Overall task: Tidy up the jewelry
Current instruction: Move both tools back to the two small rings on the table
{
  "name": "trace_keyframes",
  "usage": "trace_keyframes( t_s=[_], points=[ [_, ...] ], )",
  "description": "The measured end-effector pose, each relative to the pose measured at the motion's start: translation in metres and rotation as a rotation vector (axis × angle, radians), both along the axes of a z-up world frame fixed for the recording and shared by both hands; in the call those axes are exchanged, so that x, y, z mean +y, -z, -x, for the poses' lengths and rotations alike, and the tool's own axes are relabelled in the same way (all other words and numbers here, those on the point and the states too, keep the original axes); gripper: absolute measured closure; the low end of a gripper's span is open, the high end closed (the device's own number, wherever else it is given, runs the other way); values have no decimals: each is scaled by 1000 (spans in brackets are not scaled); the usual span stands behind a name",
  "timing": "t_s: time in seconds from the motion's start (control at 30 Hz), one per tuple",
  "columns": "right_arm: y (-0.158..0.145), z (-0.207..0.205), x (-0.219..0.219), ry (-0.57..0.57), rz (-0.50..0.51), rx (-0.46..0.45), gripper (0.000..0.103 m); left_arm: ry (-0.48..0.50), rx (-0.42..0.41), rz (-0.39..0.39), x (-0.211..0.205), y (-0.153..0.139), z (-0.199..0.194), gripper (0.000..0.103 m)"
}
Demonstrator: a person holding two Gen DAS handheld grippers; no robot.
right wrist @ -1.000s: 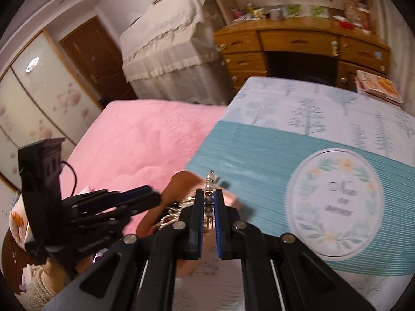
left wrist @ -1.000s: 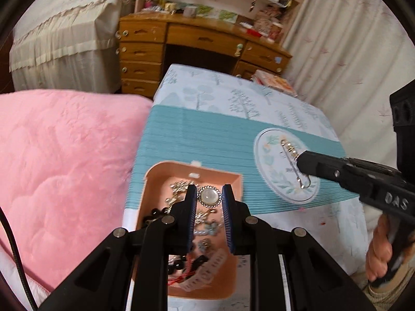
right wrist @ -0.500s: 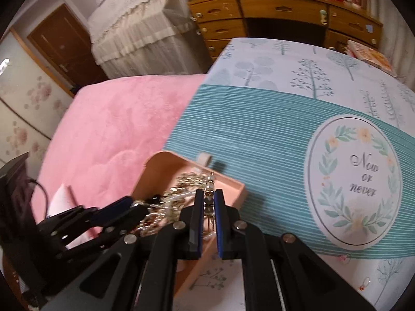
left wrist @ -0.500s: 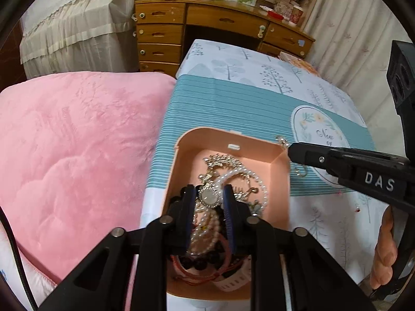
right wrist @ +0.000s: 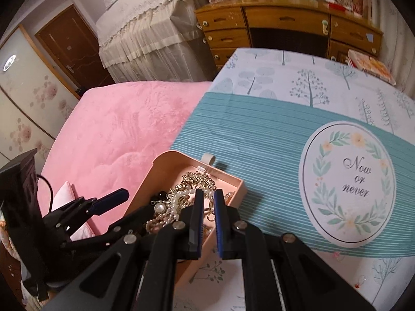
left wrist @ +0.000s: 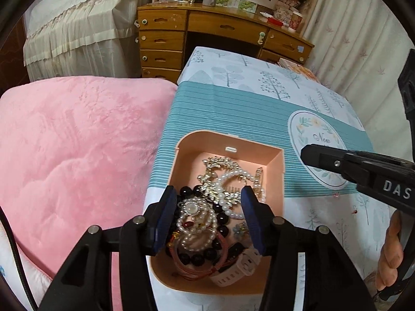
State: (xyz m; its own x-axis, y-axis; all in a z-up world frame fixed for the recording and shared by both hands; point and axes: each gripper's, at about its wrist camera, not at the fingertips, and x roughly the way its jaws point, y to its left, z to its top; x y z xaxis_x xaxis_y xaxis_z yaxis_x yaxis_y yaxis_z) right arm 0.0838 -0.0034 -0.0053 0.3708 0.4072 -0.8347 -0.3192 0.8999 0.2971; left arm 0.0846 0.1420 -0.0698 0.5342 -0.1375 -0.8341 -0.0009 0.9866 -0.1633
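A peach jewelry box (left wrist: 228, 136) sits on the tablecloth and holds pearl strands, black beads, gold pieces and a pale watch (left wrist: 243, 264). My left gripper (left wrist: 207, 191) hangs low over the pile with its jaws opening. A round pearl brooch (left wrist: 192, 207) lies on the beads between the fingers, with neither pad touching it. My right gripper (right wrist: 208, 194) is shut over the box's right corner (right wrist: 240, 185). A bit of the gold pin (right wrist: 210, 216) shows deep in the slit between its pads. In the left wrist view the right gripper (left wrist: 307, 155) reaches in from the right.
A pink blanket (left wrist: 77, 142) borders the table on the left. The cloth's round "Now or never" print (right wrist: 347, 186) lies right of the box. A wooden desk (left wrist: 220, 28) and books (right wrist: 371, 67) are at the far end. A person's hand (left wrist: 391, 254) grips the right handle.
Both grippers came down closer to the box. The left jaws spread and let go of the round brooch, which now rests on the pile. The right gripper moved from the print to the box corner.
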Motion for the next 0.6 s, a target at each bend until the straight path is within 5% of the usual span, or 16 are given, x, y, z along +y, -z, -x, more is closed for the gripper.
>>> trace_keyframes(
  t_s=[0.3,0.43,0.5,0.6],
  points=[
    [-37,29,-43,6,-18,-106,95,60,-56,-6,-30,-28,13,52],
    [-49,41,-68,24,-31,-134,95,97,-100,-20,-51,-44,21,34],
    [-53,46,-80,35,-34,-144,95,118,-119,-29,-63,-50,25,34],
    [-55,54,-103,64,-33,-157,80,162,-130,-19,-84,-55,29,34]
  ],
)
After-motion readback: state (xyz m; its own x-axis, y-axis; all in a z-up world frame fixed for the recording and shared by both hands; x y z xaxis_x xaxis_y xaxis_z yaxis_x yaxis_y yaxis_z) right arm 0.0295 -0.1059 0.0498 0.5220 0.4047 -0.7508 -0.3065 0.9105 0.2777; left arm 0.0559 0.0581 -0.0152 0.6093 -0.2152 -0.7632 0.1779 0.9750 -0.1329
